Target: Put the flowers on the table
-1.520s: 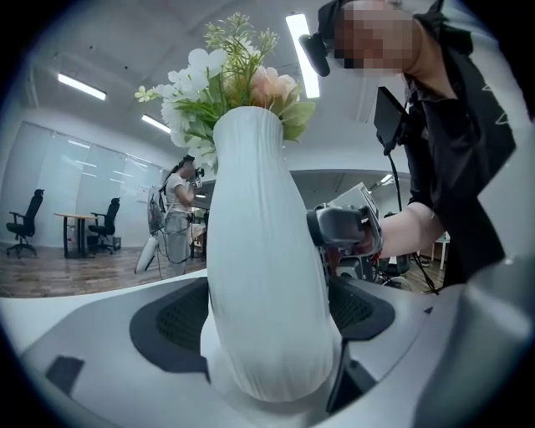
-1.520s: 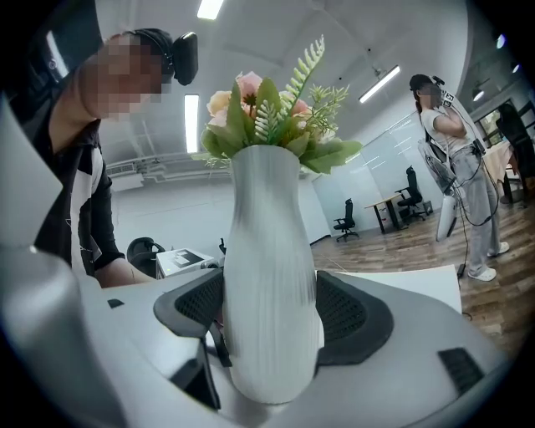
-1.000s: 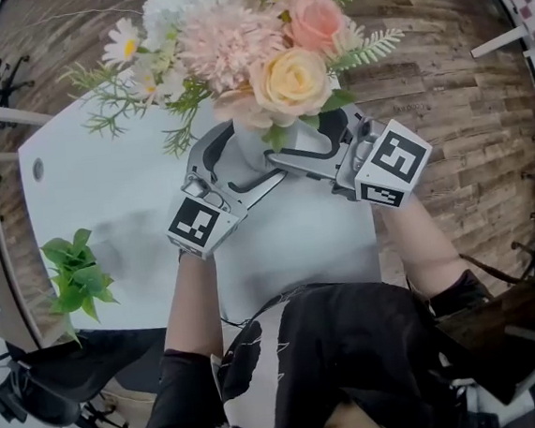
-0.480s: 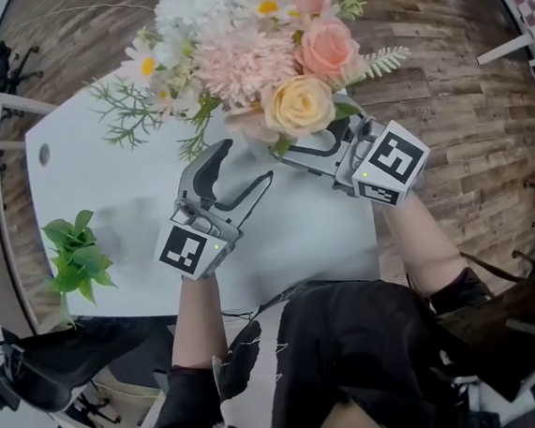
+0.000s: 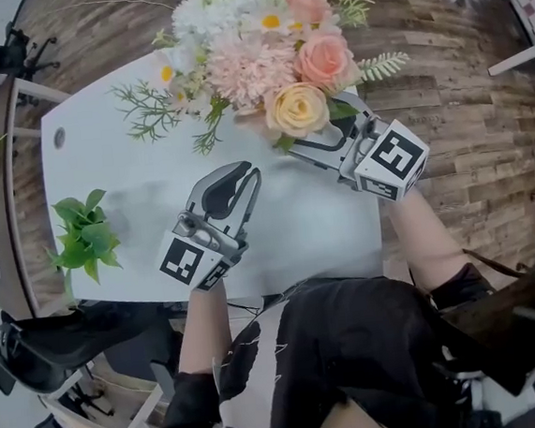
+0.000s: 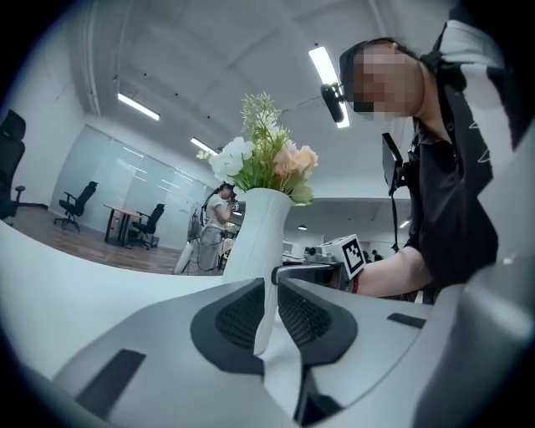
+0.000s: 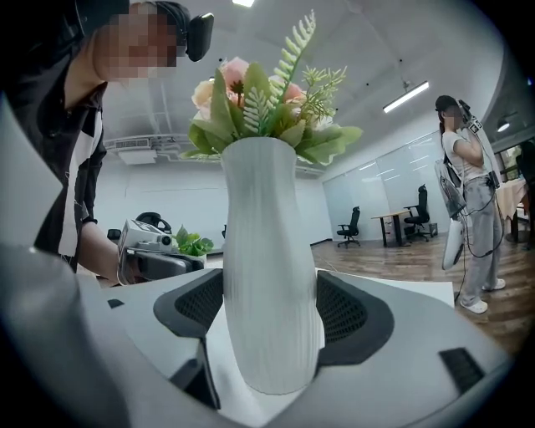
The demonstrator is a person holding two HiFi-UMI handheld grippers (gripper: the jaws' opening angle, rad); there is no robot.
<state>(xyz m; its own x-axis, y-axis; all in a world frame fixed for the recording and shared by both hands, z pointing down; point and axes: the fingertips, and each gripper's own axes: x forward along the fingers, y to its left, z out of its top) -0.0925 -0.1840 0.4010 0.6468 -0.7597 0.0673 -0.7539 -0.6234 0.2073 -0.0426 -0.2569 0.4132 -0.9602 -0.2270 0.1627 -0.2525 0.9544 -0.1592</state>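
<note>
A bouquet of pink, peach and white flowers (image 5: 271,57) stands in a ribbed white vase (image 7: 269,276); in the head view the blooms hide the vase. My right gripper (image 5: 322,142) is shut on the vase's lower body, a pad on each side (image 7: 269,322). The vase's base is just above or on the white table (image 5: 133,184); I cannot tell which. My left gripper (image 5: 243,175) is off the vase, nearer me and to its left. Its jaws are closing, almost together, with nothing between them (image 6: 272,288). The vase (image 6: 255,230) stands beyond them.
A small green plant (image 5: 86,237) sits at the table's left edge, and a cable hole (image 5: 59,137) is at its far left corner. Wooden floor (image 5: 444,88) lies to the right. A black chair (image 5: 36,353) is at the near left. A person (image 7: 468,209) stands in the background.
My left gripper let go of the vase, drew back toward me and to the left, and its jaws came together. The right gripper kept its hold on the vase.
</note>
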